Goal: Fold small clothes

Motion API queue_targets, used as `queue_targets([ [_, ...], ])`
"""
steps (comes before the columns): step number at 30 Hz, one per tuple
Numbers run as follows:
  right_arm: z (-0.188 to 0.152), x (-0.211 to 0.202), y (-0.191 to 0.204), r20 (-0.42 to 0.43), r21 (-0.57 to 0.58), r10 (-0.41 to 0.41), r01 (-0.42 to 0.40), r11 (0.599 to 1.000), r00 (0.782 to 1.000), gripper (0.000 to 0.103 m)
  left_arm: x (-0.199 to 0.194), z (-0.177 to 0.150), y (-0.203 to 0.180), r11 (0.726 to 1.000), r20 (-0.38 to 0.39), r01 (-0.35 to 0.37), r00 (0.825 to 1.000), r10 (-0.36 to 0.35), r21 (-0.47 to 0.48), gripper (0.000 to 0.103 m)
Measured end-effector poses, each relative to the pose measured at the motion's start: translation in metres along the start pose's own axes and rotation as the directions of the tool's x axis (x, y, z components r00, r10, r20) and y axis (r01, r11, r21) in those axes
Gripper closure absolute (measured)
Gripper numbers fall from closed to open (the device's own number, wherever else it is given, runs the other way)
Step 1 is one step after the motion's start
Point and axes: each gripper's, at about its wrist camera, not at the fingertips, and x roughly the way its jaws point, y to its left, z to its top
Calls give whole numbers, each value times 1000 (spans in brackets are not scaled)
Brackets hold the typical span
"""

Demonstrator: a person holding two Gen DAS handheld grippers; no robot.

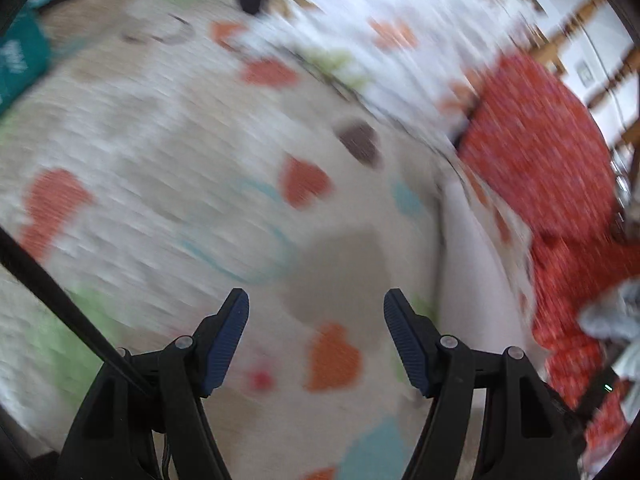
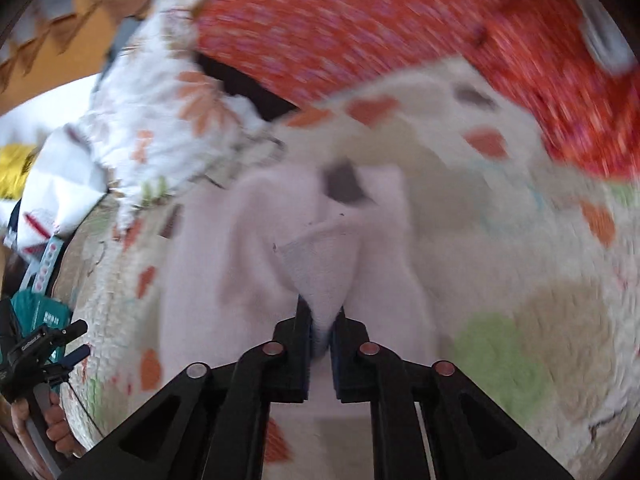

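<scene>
A small pale pink garment (image 2: 256, 240) lies on a cream blanket with coloured hearts (image 2: 520, 208). My right gripper (image 2: 320, 320) is shut on a pinched fold of the pink garment and holds it up off the blanket. The left wrist view is blurred; there my left gripper (image 1: 316, 312) is open and empty above the heart blanket (image 1: 160, 140), and the pink garment (image 1: 472, 260) shows to its right. The left gripper (image 2: 68, 344) also shows at the left edge of the right wrist view, held in a hand.
A red patterned cloth (image 2: 380, 24) (image 1: 540, 152) lies beyond the blanket. A white floral cloth (image 2: 152, 100) (image 1: 380, 20) is bunched at the far side. A teal box (image 1: 20, 60) sits at the left. A wooden chair (image 1: 580, 52) stands behind.
</scene>
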Motion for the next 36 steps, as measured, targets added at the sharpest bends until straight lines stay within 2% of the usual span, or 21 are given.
queue_targets([
  [3, -15, 3, -27, -43, 74, 26, -23, 997, 999, 96, 20, -14, -28, 998, -56, 43, 998, -40, 49, 34],
  [8, -27, 7, -30, -94, 34, 31, -28, 999, 995, 94, 32, -31, -68, 987, -57, 48, 998, -39, 156, 34],
  [12, -21, -24, -29, -11, 15, 7, -7, 1000, 1000, 88, 40, -40, -83, 975, -71, 44, 997, -29, 216, 34],
  [14, -8, -42, -29, 58, 10, -17, 16, 1000, 998, 82, 45, -42, -88, 972, -79, 44, 997, -26, 231, 34],
  [16, 9, -45, -24, 84, -12, -18, 19, 1000, 996, 78, 47, -43, -91, 969, -87, 49, 996, -29, 243, 34],
  [19, 35, -21, -12, 35, -40, 30, -29, 999, 999, 71, 47, -45, -96, 963, -83, 56, 996, -35, 264, 34],
  [25, 59, 63, 8, -104, -48, 46, -51, 998, 994, 70, 42, -44, -99, 950, -49, 27, 999, -13, 310, 34],
  [26, 58, 71, 9, -125, -51, 50, -57, 997, 991, 71, 42, -43, -98, 951, -51, 31, 999, -17, 309, 34],
  [27, 58, 80, 12, -153, -63, 52, -62, 996, 987, 97, 43, -42, -98, 952, -53, 33, 998, -18, 304, 34],
  [29, 58, 82, 16, -158, -85, 43, -57, 995, 986, 97, 46, -39, -98, 957, -60, 45, 998, -29, 286, 34],
  [33, 71, 37, 6, -15, -87, 22, -23, 996, 1000, 98, 52, -41, -103, 959, -84, 78, 995, -57, 274, 32],
  [36, 76, 15, -13, 63, -73, -83, 88, 993, 995, 98, 61, -49, -113, 950, -107, 72, 993, -41, 304, 31],
])
